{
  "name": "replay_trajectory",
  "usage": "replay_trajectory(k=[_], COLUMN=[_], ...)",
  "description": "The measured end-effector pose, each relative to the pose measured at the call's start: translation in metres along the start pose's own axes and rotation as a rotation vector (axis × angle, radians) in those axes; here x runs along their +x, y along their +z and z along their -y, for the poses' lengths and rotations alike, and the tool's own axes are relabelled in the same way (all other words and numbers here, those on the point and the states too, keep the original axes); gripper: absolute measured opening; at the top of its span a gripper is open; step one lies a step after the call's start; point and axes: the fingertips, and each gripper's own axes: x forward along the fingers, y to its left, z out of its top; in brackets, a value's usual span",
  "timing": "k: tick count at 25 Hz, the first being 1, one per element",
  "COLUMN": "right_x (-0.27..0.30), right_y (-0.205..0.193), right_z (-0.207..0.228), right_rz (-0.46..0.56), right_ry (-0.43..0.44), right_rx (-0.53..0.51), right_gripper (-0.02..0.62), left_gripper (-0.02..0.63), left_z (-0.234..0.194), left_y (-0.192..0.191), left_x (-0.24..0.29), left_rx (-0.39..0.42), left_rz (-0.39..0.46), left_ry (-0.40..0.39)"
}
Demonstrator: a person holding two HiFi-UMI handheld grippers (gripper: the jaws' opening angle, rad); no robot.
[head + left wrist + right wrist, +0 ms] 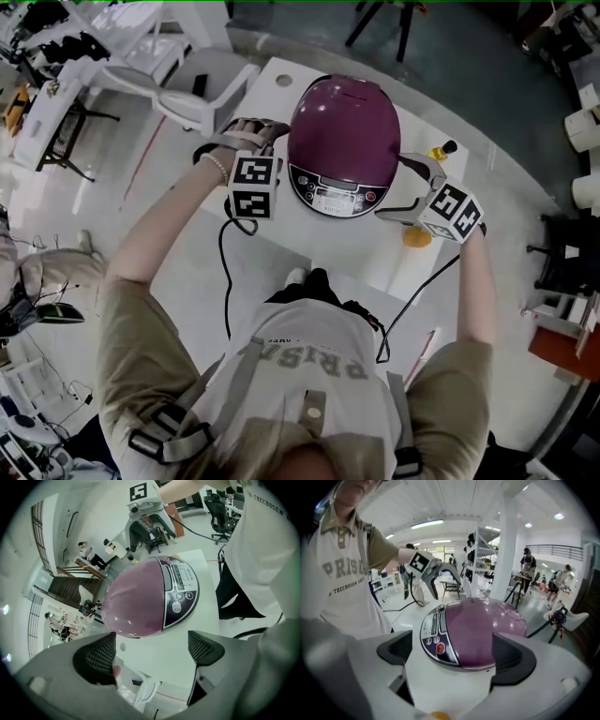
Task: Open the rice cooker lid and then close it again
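The rice cooker stands on the white table, its purple lid down and its control panel facing the person. My left gripper is open just left of the cooker, a small gap away. My right gripper is open at the cooker's right side, jaws pointing at it. In the left gripper view the cooker lies beyond the open left gripper. The right gripper view shows the cooker beyond the empty right gripper.
A small orange object lies on the table under my right gripper, and a yellow item sits behind it. A white chair stands off the table's far left. Black cables trail from both grippers.
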Motion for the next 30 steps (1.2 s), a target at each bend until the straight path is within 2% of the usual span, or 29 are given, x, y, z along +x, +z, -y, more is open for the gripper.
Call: replay_trajectory(k=[3, 7, 10, 11, 12, 15, 18, 21, 24, 30], right_x=[-0.017, -0.036, -0.046, -0.049, -0.052, -0.065, -0.085, -0.103, -0.107, -0.101], right_y=[0.018, 0.032, 0.037, 0.038, 0.039, 0.048, 0.064, 0.074, 0.075, 0.071], right_z=[0.004, -0.005, -0.021, -0.026, -0.031, -0.044, -0.055, -0.063, -0.068, -0.077], right_rz=[0.169, 0.318, 0.404, 0.426, 0.452, 0.556, 0.727, 0.862, 0.886, 0.839], right_ry=[-0.178, -0.433, -0.571, -0.610, -0.645, -0.723, -0.774, -0.823, -0.880, -0.948], right_rx=[0.067, 0.107, 0.148, 0.160, 0.174, 0.240, 0.356, 0.450, 0.472, 0.427], right_gripper=[0.518, 0.495, 0.432, 0.382, 0.330, 0.257, 0.199, 0.153, 0.098, 0.051], left_gripper=[0.492, 0.474, 0.438, 0.391, 0.373, 0.324, 0.225, 0.204, 0.115, 0.016], left_z=[-0.004, -0.009, -0.012, -0.013, -0.014, -0.017, -0.014, -0.010, -0.009, -0.005], left_y=[0.008, 0.021, 0.032, 0.036, 0.040, 0.052, 0.059, 0.063, 0.057, 0.043], left_x=[-0.023, -0.060, -0.087, -0.094, -0.101, -0.119, -0.136, -0.151, -0.164, -0.170], left_rx=[-0.087, -0.243, -0.405, -0.464, -0.525, -0.678, -0.757, -0.835, -0.924, -1.043], left_rz=[0.074, 0.203, 0.314, 0.349, 0.387, 0.499, 0.564, 0.638, 0.684, 0.734], left_ry=[0.092, 0.259, 0.359, 0.383, 0.403, 0.462, 0.527, 0.569, 0.636, 0.720])
